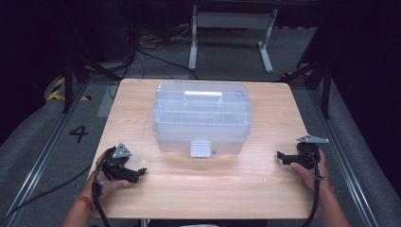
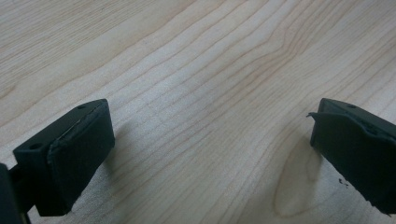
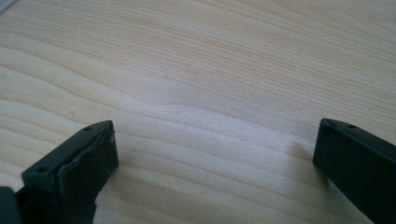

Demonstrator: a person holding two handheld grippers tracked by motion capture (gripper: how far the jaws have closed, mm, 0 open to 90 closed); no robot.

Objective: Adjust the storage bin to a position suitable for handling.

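A clear plastic storage box (image 1: 202,116) with a white handle (image 1: 203,96) on its lid and a white front latch (image 1: 200,148) stands in the middle of the wooden table (image 1: 203,189). My left gripper (image 1: 138,173) rests low over the table at the front left, held by a hand, jaws open and empty. My right gripper (image 1: 281,157) sits at the front right, also held by a hand, open and empty. In the left gripper view the left gripper (image 2: 208,140) has bare wood between its jaws. In the right gripper view the right gripper (image 3: 215,154) likewise frames bare wood.
Beyond the table's far edge stands a white metal frame (image 1: 231,28) on a grey floor with cables. Dark stands flank both sides. A floor marking "4" (image 1: 78,133) lies to the left. A wide strip of bare wood runs along the table's front.
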